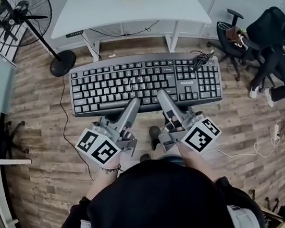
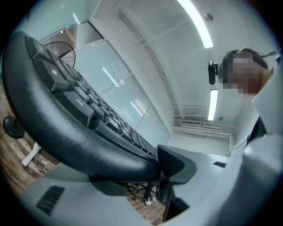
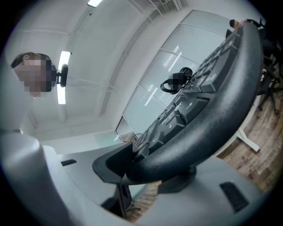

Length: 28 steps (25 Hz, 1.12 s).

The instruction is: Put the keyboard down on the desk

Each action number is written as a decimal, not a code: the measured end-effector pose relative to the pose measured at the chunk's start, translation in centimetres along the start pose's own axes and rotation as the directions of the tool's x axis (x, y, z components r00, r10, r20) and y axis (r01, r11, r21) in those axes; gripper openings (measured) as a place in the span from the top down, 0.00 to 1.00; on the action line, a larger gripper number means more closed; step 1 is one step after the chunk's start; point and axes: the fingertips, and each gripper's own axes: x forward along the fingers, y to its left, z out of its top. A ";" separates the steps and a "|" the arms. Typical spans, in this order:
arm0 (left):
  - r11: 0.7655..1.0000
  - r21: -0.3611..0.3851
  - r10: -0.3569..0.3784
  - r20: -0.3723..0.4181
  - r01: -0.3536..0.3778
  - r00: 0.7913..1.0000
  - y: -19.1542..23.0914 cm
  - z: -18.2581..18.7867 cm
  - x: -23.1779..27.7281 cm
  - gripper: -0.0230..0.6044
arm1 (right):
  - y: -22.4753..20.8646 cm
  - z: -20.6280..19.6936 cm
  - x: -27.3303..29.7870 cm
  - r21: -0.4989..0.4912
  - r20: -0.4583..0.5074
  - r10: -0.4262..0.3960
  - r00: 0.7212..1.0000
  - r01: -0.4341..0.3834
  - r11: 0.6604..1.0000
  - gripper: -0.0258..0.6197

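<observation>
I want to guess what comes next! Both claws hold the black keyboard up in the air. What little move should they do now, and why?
Probably carry the black plastic keyboard forward, kept level. The left gripper and right gripper clamp its near edge, and it hangs over the wooden plank floor; the white rectangular desk lies ahead, not yet under it.

"Alt" on a key (image 2: 78, 102) of the keyboard (image 2: 75, 143)

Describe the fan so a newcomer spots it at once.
Find the white desk at the head view's top. Left of it stands the fan. Nothing else nearby is a black wire cage on a pole with a round base.
</observation>
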 end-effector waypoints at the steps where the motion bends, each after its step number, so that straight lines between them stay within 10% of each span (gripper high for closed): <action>1: 1.000 0.005 0.000 0.002 0.000 1.000 0.0 0.1 0.0 0.61 | 0.1 0.0 0.1 0.000 0.002 0.005 1.000 -0.005 1.000 0.71; 28: 0.999 0.010 0.052 0.040 -0.052 0.998 11.1 4.4 15.9 0.61 | -11.6 7.1 15.4 0.012 -0.043 0.047 0.998 -0.047 0.999 0.71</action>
